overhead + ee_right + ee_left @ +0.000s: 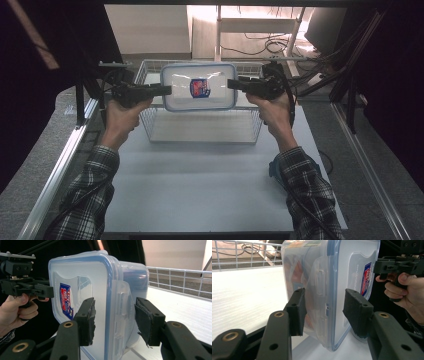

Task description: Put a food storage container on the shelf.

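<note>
Desk: white top [200, 185], lit from above, with dark drapes on both sides and cables on the floor behind.
Box: clear plastic box [199, 86] with a blue-rimmed lid, held in the air between my two tools, over the wire basket [202, 131] at the far end of the desk; the lid faces me in the high view.
Left tool: my left tool [167, 90] has its jaws about half spread, one on the lid side and one on the base side of the box's left end. In the left gripper view the near pad [298, 311] lies on the base wall and latch flap; the far pad [357, 311] stands by the lid face, and I cannot tell whether it presses there.
Right tool: my right tool [231, 84] straddles the right end the same way, jaws half spread. In the right gripper view both pads sit close to the box, contact hard to judge.
Hidden: the box covers the middle of the basket's back wall; its contents show as reddish blur through the plastic.
Hard to read: the red and blue label [199, 88] on the lid, print too small.
Cut off: my plaid sleeves [95, 195] leave the bottom edge.
Around: metal rails [60, 165] flank the desk.
</note>
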